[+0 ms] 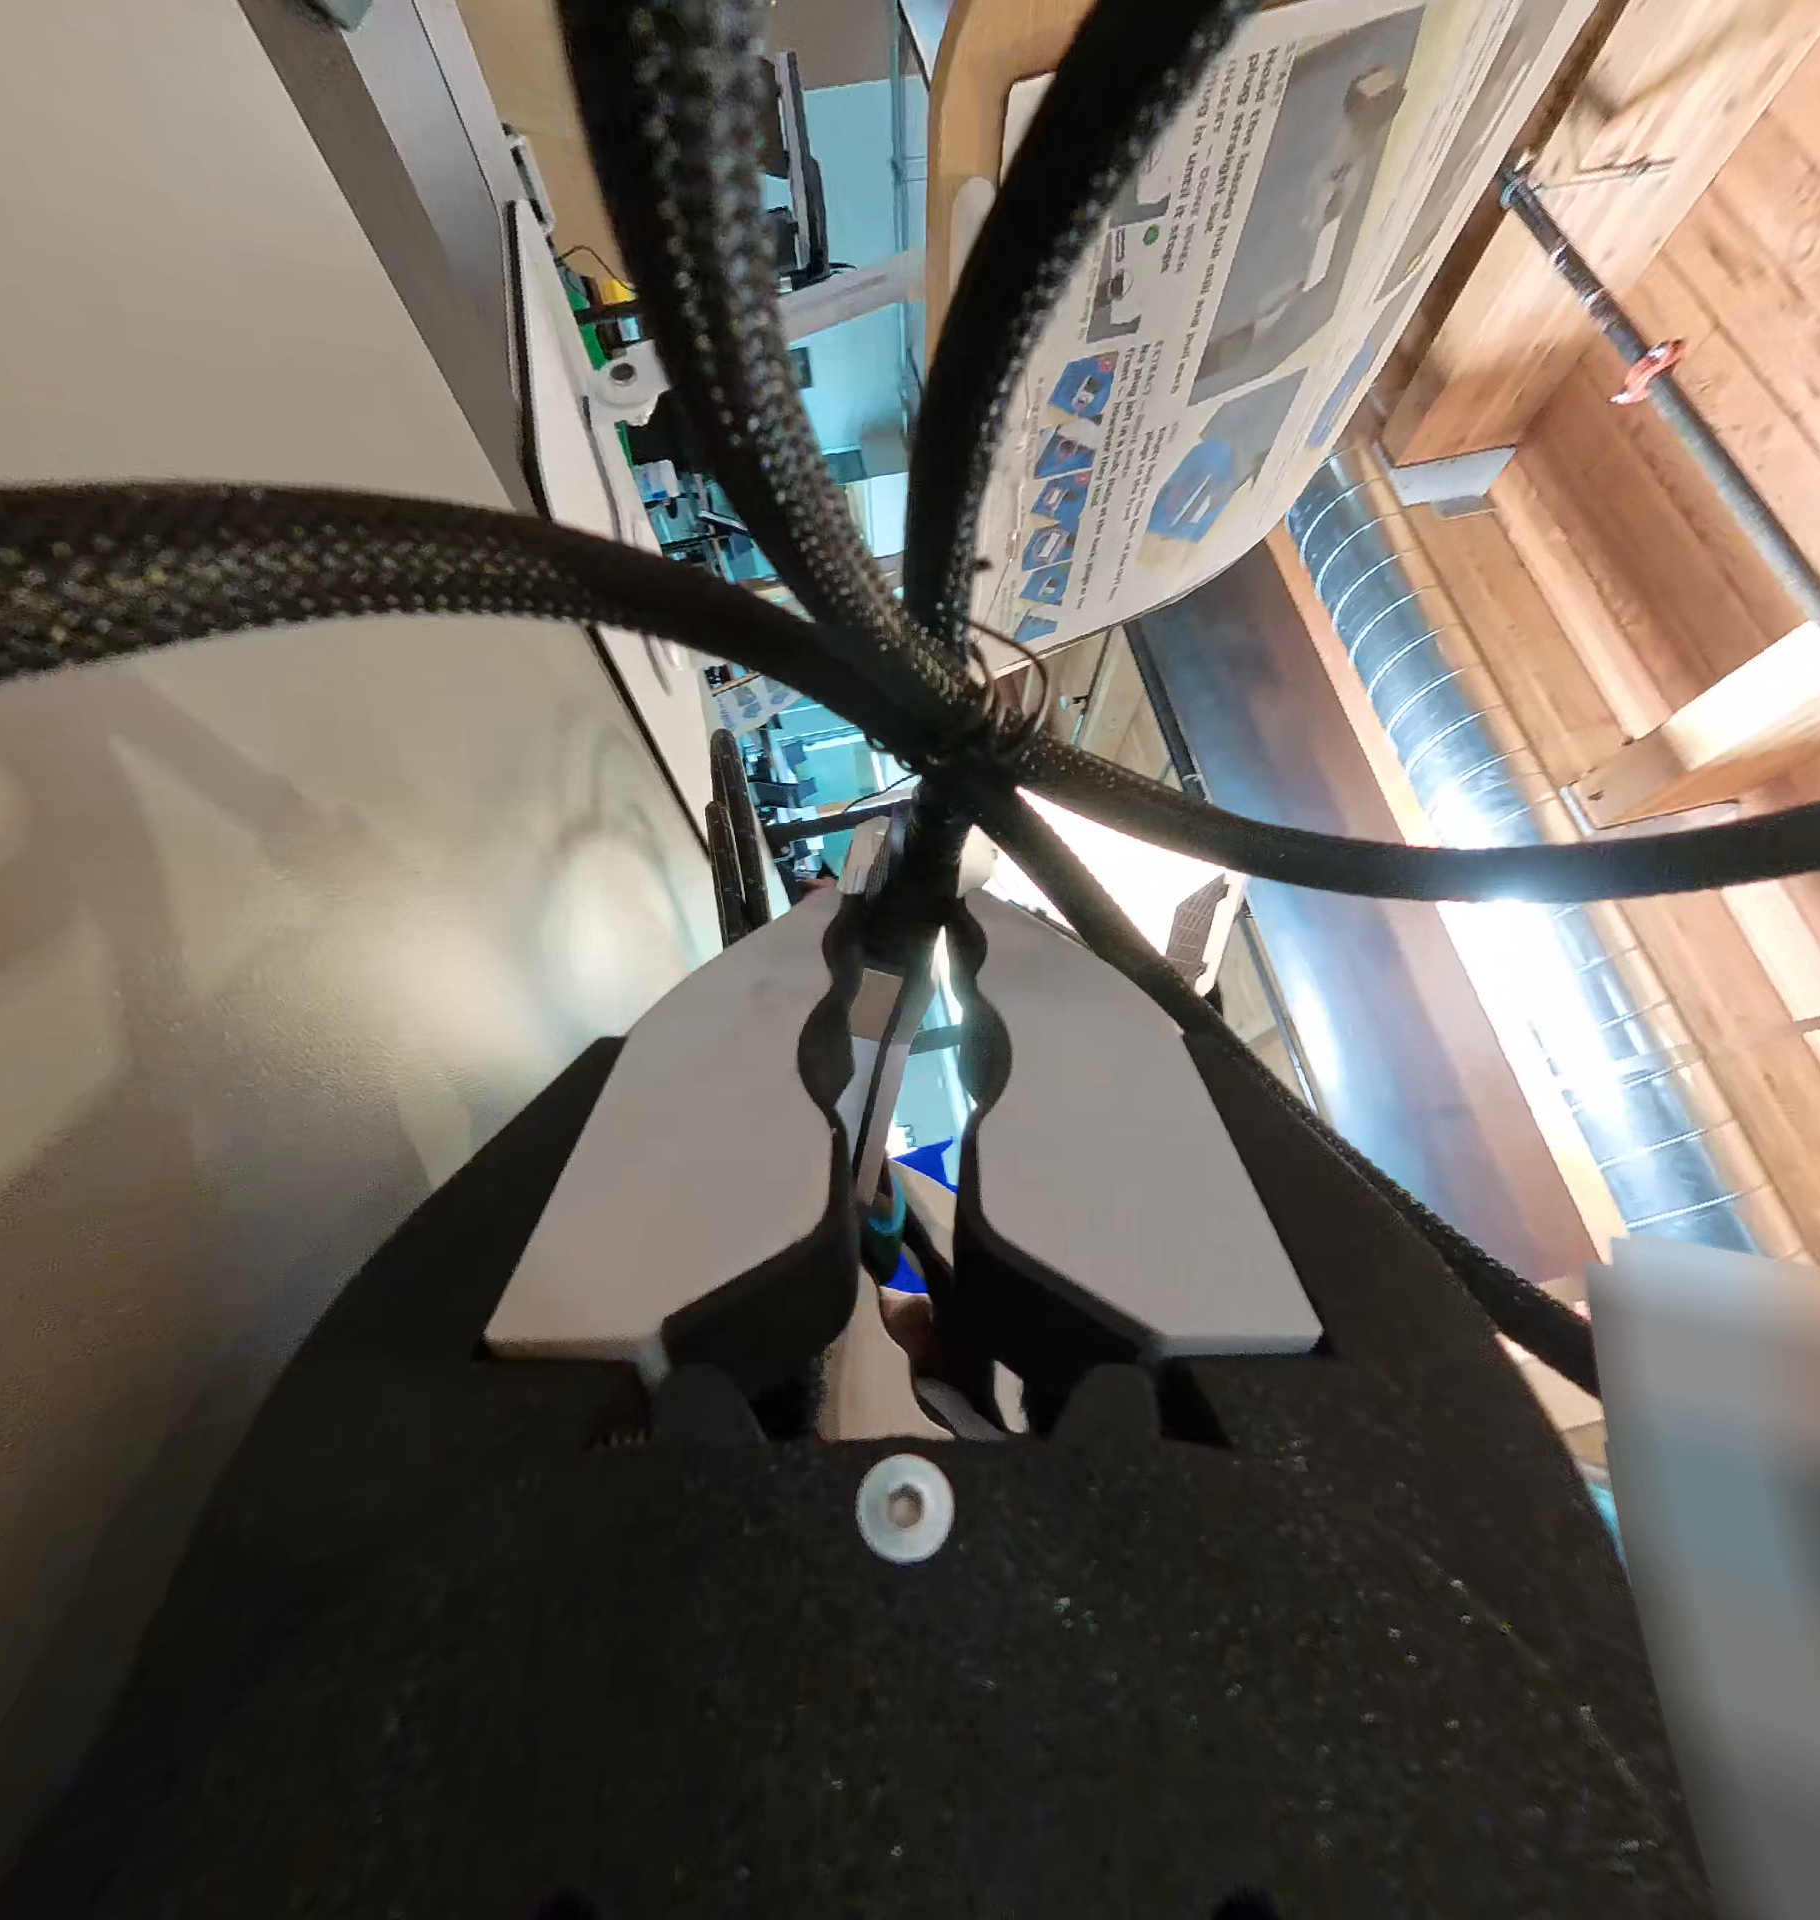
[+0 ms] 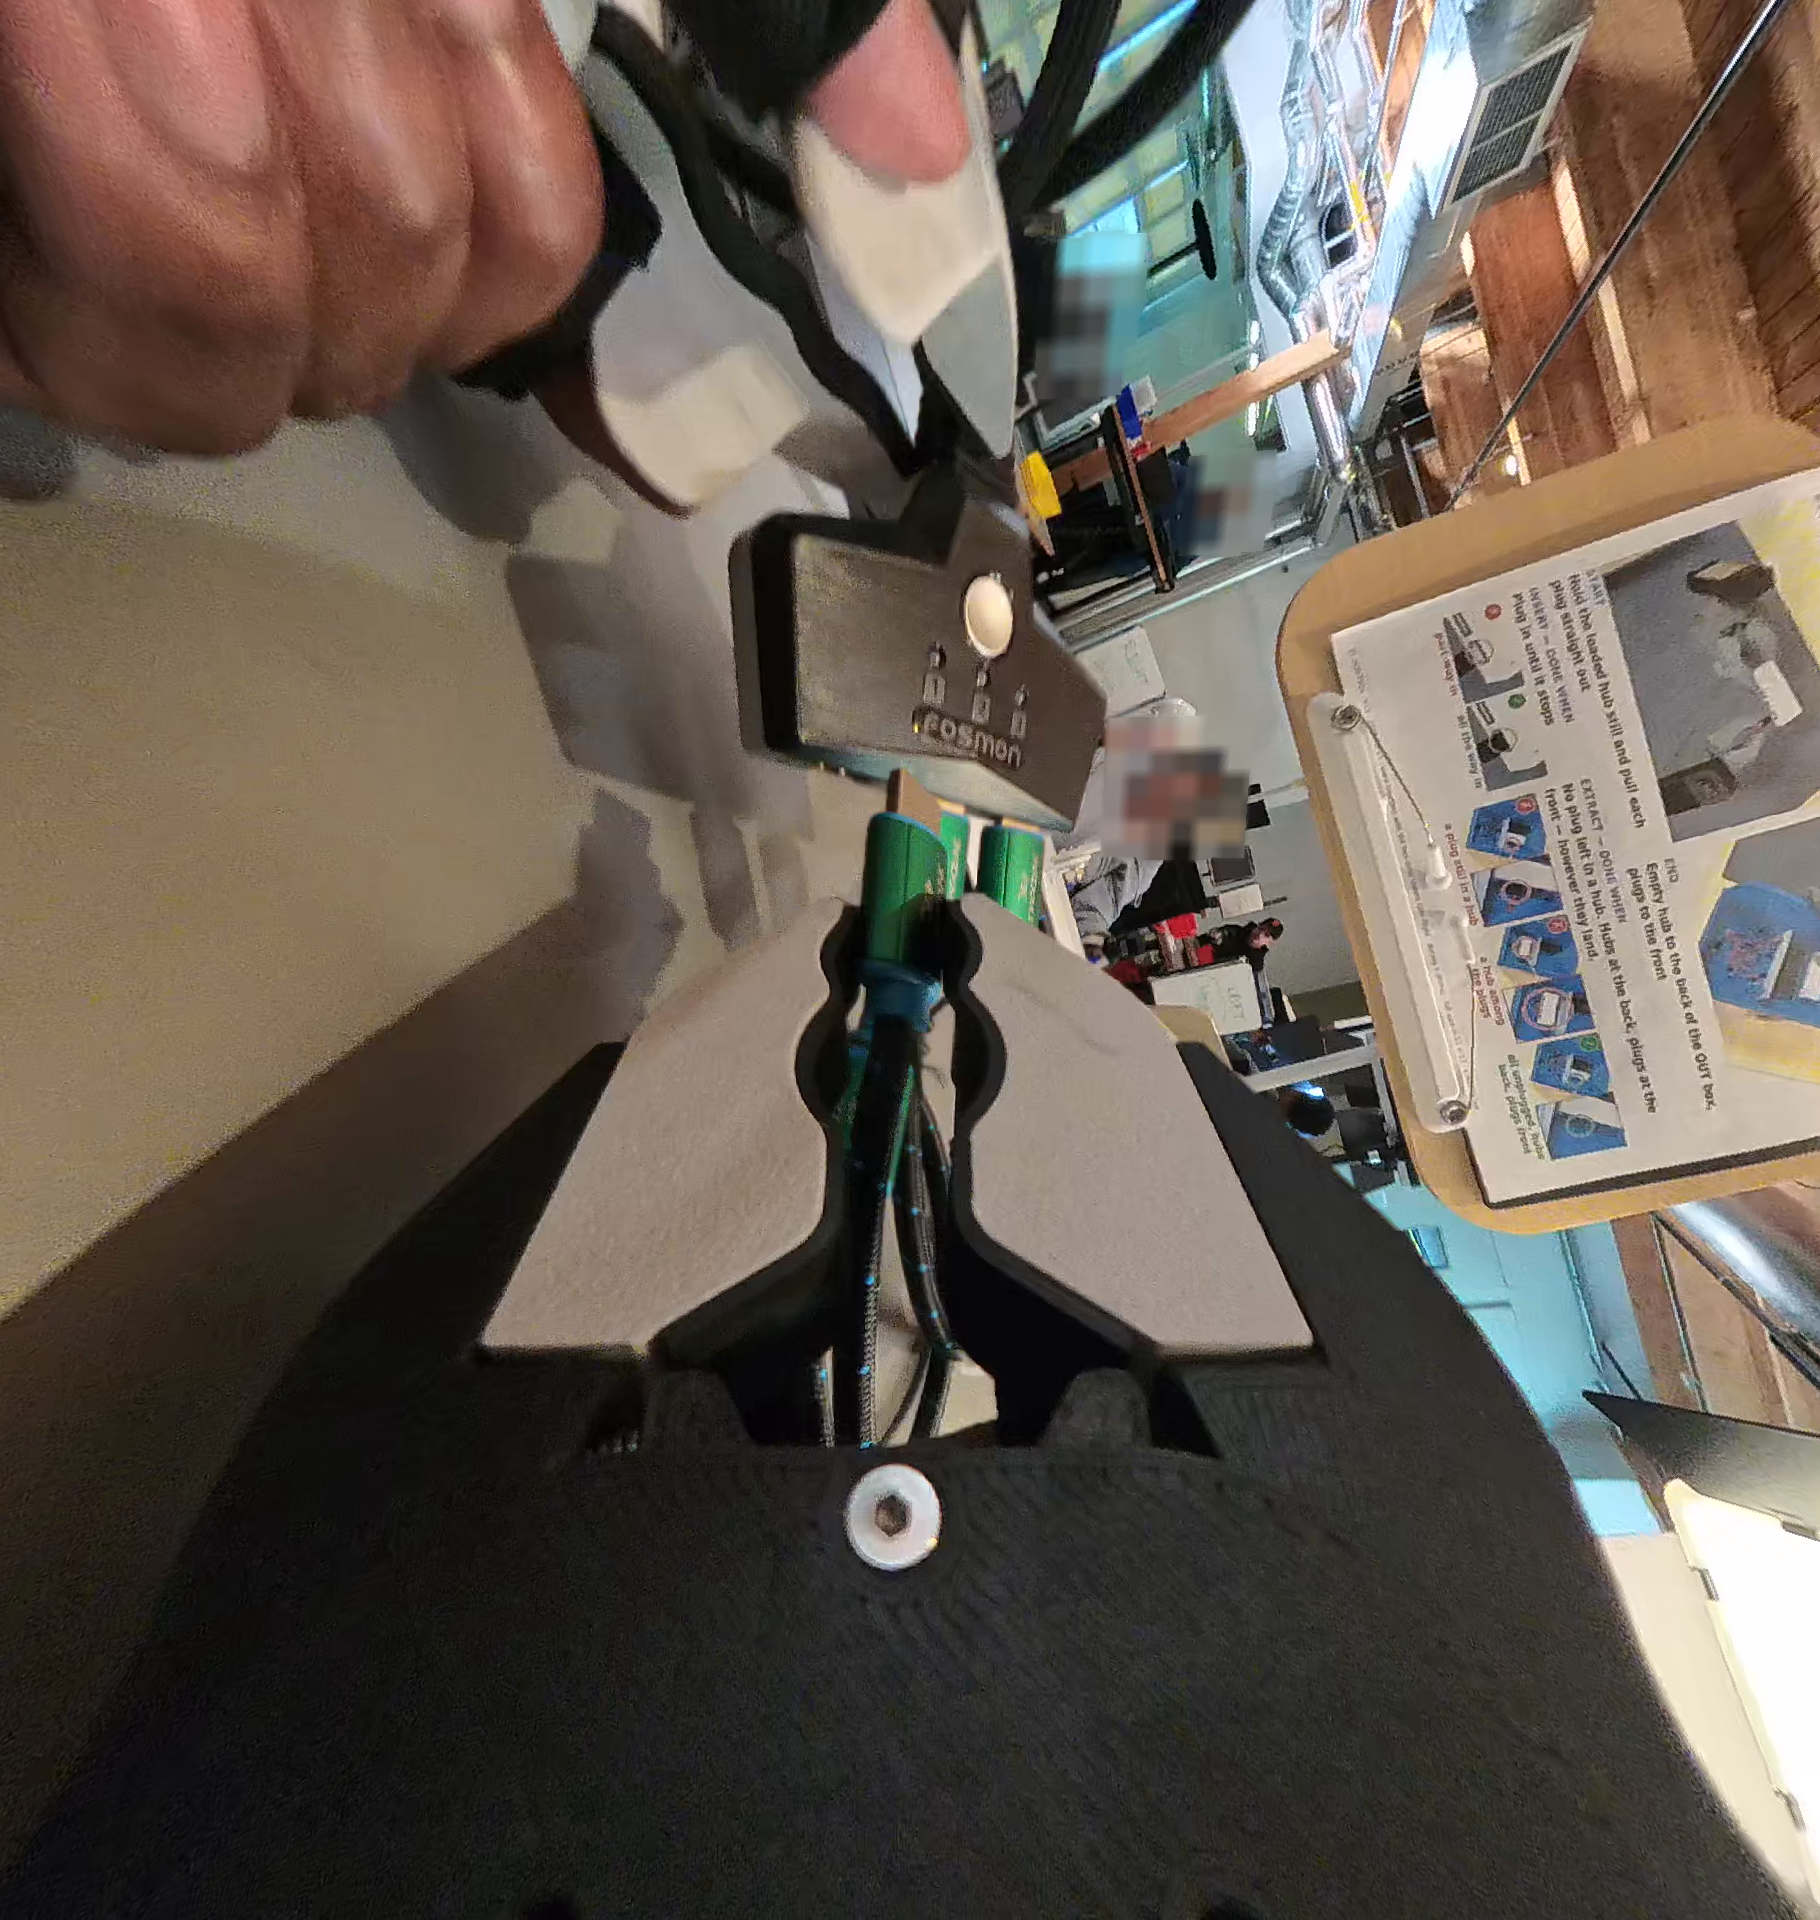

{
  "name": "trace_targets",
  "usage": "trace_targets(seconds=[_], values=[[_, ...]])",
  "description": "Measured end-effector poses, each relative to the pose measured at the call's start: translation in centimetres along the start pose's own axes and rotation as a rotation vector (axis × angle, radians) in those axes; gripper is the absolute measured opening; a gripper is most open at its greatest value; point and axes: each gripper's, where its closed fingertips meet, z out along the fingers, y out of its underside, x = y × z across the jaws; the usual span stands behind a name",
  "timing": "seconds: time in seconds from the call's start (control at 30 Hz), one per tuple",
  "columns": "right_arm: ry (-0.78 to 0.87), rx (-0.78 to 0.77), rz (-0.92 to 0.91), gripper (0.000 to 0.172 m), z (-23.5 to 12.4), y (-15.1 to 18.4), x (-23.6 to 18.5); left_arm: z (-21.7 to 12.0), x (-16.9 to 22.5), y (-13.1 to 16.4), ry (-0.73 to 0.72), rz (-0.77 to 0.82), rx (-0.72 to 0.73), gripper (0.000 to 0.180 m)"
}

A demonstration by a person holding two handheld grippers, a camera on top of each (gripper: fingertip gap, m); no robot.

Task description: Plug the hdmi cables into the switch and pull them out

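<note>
Plugs first: the right claw (image 2: 901, 925) is clamped narrow on a green plug (image 2: 898, 883), pads pressing its sides, with a black braided cable (image 2: 870, 1195) flecked with blue trailing back between the fingers. That plug's metal tip (image 2: 914, 798) meets the lower edge of a black hub (image 2: 916, 665), and a second green plug (image 2: 1012, 868) sits just beside it. Above, a hand (image 2: 262, 208) works the left claw (image 2: 937, 457), whose grey fingers come down onto the hub's top end. Over in the left wrist view, that left claw (image 1: 908, 914) is closed narrow around a dark stem where several black braided cables (image 1: 781, 416) fan out. An instruction sheet on a wooden board (image 2: 1571, 831) stands off to the right, pale counter (image 2: 210, 831) to the left
</note>
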Motion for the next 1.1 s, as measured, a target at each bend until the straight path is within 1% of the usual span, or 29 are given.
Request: trace_targets(seconds=[0.1,0.23,0.33,0.43,0.53,0.63,0.87,0.93,0.97,1.0,1.03,1.07,1.1], values=[[-0.012,-0.038,-0.03,0.015,0.2,0.9,-0.2,-0.2,0.6,-0.3,0.035,-0.027,0.015,0.016],[-0.04,-0.053,-0.065,0.014,0.4,0.9,-0.9,-0.3,1.1,-0.3,0.054,-0.042,0.012,0.016],[-0.057,-0.071,-0.097,0.015,0.5,0.9,-1.5,0.0,1.1,0.3,0.059,-0.077,-0.004,0.016],[-0.06,-0.088,-0.082,0.015,0.7,1.2,-1.5,0.4,1.0,1.2,0.055,-0.089,-0.028,0.016],[-0.05,-0.083,-0.07,0.015,0.6,1.1,-1.3,0.8,0.9,1.9,0.049,-0.075,-0.052,0.016],[-0.036,-0.072,-0.075,0.014,0.4,0.9,-1.1,0.9,0.9,1.9,0.054,-0.065,-0.058,0.017],[-0.044,-0.066,-0.093,0.014,0.4,0.6,-1.4,0.6,-0.2,1.7,-0.023,-0.043,-0.08,0.023],[-0.053,-0.054,-0.087,0.015,0.3,0.4,-1.5,0.8,-0.9,2.3,-0.06,-0.053,-0.122,0.036],[-0.063,-0.048,-0.088,0.014,0.3,0.3,-1.7,1.1,-0.8,2.9,-0.057,-0.058,-0.154,0.037],[-0.069,-0.044,-0.095,0.014,0.3,0.2,-1.9,1.4,-0.9,3.4,-0.058,-0.066,-0.176,0.042],[-0.07,-0.041,-0.101,0.014,0.3,0.1,-2.0,1.6,-1.0,3.9,-0.065,-0.063,-0.189,0.042],[-0.073,-0.038,-0.099,0.014,0.3,0.0,-2.0,1.8,-1.3,4.2,-0.077,-0.052,-0.199,0.039],[-0.074,-0.035,-0.094,0.015,0.3,0.0,-2.0,1.9,-1.6,4.4,-0.092,-0.041,-0.204,0.032]])
